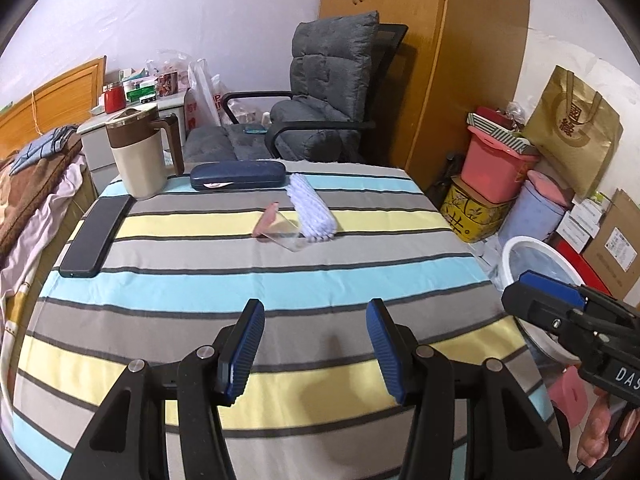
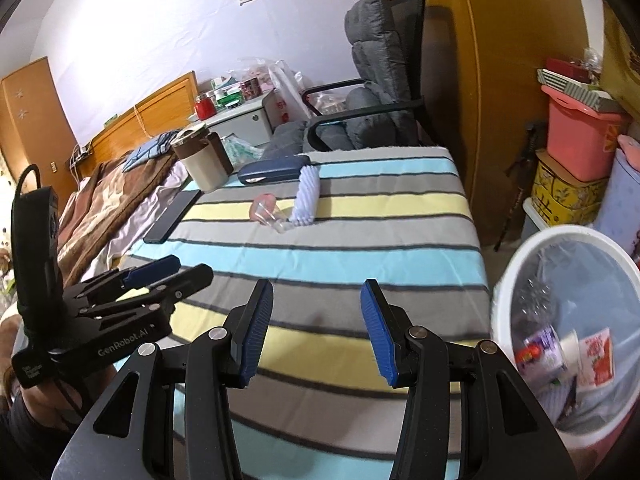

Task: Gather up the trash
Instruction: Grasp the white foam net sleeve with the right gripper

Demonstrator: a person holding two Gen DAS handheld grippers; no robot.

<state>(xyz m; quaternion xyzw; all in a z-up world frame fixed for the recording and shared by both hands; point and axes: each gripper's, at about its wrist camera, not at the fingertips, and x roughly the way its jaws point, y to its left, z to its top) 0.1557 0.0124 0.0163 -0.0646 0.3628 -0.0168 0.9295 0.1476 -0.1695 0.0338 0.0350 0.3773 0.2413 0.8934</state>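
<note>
With jaws of both the left gripper (image 1: 316, 344) and right gripper (image 2: 318, 330) spread and empty, the clear plastic wrapper (image 1: 289, 229) is seen ahead mid-surface, touching the white brush (image 1: 313, 209), slightly nearer the left.

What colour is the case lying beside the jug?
Dark blue; the case shows best in the left wrist view.
</note>
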